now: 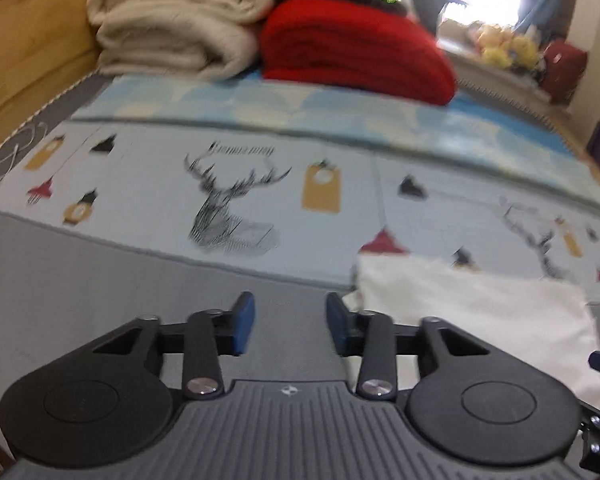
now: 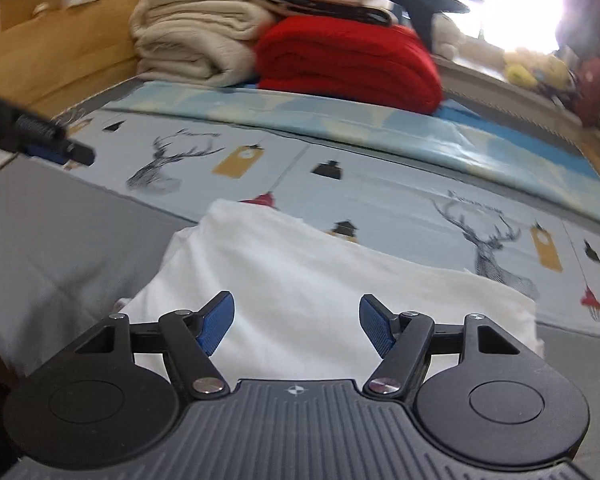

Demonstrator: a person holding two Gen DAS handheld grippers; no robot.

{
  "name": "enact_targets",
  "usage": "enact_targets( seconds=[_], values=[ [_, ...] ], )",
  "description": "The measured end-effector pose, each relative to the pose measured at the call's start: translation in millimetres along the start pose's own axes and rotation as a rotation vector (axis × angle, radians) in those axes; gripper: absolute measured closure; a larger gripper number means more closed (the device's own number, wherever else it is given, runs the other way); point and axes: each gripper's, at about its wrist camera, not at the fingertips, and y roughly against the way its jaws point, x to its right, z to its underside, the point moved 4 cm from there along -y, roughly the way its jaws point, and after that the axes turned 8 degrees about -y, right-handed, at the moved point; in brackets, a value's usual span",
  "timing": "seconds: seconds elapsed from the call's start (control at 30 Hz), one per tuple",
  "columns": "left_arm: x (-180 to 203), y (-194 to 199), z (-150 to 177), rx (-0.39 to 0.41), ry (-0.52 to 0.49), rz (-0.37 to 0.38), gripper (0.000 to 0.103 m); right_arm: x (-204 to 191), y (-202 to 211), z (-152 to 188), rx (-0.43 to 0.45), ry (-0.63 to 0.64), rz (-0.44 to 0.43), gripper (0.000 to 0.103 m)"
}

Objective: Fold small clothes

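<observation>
The white cloth (image 1: 476,312) lies flat on the bed in the lower right of the left wrist view, partly on the grey sheet (image 1: 100,280) and partly on the pale deer-print cover (image 1: 236,192). The left gripper (image 1: 290,322) hangs over the grey sheet just left of the cloth's near corner, its jaws apart and holding nothing. Across the top of the frame, a folded cream blanket (image 1: 172,28) sits beside a folded red blanket (image 1: 352,52), both on a light blue patterned cloth (image 1: 300,116). Yellow soft toys (image 1: 504,46) line the sill at upper right.

In the right wrist view, the white cloth (image 2: 300,272) fills the lower centre, directly under the right gripper (image 2: 296,322), whose jaws are spread wide and empty. Part of the other gripper (image 2: 48,140) pokes in at middle left. The cream blanket (image 2: 192,40) and red blanket (image 2: 348,56) stand at top centre, against a wooden headboard (image 2: 48,48) at upper left.
</observation>
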Motion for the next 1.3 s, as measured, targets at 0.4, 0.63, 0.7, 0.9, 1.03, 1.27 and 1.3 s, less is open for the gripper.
enact_targets(
  seconds=[0.4, 0.63, 0.7, 0.9, 1.03, 1.27, 1.3],
  values=[
    [-12.1, -13.0, 9.6, -0.066, -0.007, 0.023, 0.091, -88.2, -28.3, 28.5, -0.019, 0.22, -0.193, 0.08],
    [-23.2, -19.6, 8.0, -0.082, 0.007, 0.017, 0.09, -140.3, -55.0, 67.5, -0.101, 0.437, -0.259, 0.072],
    [-26.1, -22.1, 7.0, -0.086, 0.011, 0.015, 0.09, -150.7, -61.5, 78.2, -0.11, 0.51, -0.256, 0.068],
    [-26.5, -29.3, 5.8, -0.103, 0.012, 0.02, 0.09, -174.9, -77.9, 101.6, -0.115, 0.704, -0.221, 0.061],
    [-28.3, -35.7, 4.9, -0.12, 0.043, 0.048, 0.089, -183.6, -81.2, 109.8, -0.061, 0.796, -0.182, 0.063],
    [-11.5, -60.7, 11.7, -0.234, 0.153, 0.218, 0.055, -180.3, -81.6, 108.1, -0.029, 0.779, -0.159, 0.096],
    [-7.2, -65.8, 13.8, -0.256, 0.169, 0.25, 0.041, -178.9, -79.1, 105.4, -0.017, 0.766, -0.164, 0.098]
  ],
)
